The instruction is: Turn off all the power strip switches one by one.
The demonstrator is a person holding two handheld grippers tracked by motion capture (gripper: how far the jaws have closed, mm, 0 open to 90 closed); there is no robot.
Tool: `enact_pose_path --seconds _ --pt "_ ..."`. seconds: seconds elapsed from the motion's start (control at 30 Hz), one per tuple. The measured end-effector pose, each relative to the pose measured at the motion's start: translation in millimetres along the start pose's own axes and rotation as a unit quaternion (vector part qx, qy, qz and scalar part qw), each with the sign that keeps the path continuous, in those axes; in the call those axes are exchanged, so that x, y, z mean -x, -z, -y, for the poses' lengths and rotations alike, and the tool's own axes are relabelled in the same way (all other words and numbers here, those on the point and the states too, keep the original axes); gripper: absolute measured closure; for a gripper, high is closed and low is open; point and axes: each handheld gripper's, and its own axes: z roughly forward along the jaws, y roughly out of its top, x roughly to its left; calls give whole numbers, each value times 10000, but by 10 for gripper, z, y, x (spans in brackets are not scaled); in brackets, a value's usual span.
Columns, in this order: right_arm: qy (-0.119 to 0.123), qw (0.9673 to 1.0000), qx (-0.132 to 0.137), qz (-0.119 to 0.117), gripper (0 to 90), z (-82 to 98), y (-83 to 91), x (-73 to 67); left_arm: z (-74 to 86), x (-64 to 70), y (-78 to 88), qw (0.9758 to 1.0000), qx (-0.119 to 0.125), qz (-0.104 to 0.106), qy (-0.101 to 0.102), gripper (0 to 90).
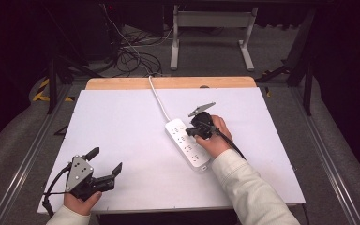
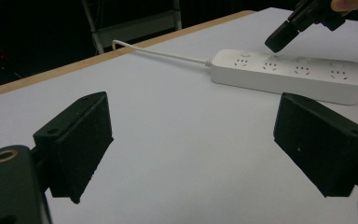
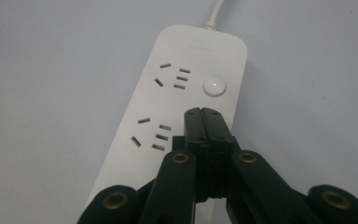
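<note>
White power strip (image 1: 188,143) lies flat mid-tabletop (image 1: 122,126), cord (image 1: 158,97) running to the far edge; it looks rigid, light, smooth plastic, likely to slide if shoved, so press straight down or take it by the long sides. Right hand-held gripper (image 3: 203,113), jaws pressed together and empty, hovers by the round button (image 3: 214,86). Left hand-held gripper (image 1: 104,161) sits spread wide, well apart.

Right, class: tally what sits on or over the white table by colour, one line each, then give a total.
White: 1, the power strip with its cord.
Black: 2, the left gripper, jaws open, and the right gripper, jaws shut over the strip.
Total: 3
</note>
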Motion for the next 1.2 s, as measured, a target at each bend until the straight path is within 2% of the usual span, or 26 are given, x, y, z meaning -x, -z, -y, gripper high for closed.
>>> enact_pose_path --seconds 0.3,0.7,1.07,1.2 --pt "53 10000 -76 -23 900 -5 -47 -12 1 1 -2 10000 -1 -3 8 123" --pt "134 9998 -129 79 900 -2 -81 -48 1 6 -3 10000 4 -10 11 123" --pt "40 9998 -145 102 900 4 -92 -49 0 8 1 10000 -5 -2 16 123" --pt "99 9996 -170 192 900 -3 -94 -74 1 12 2 10000 1 -17 11 123"
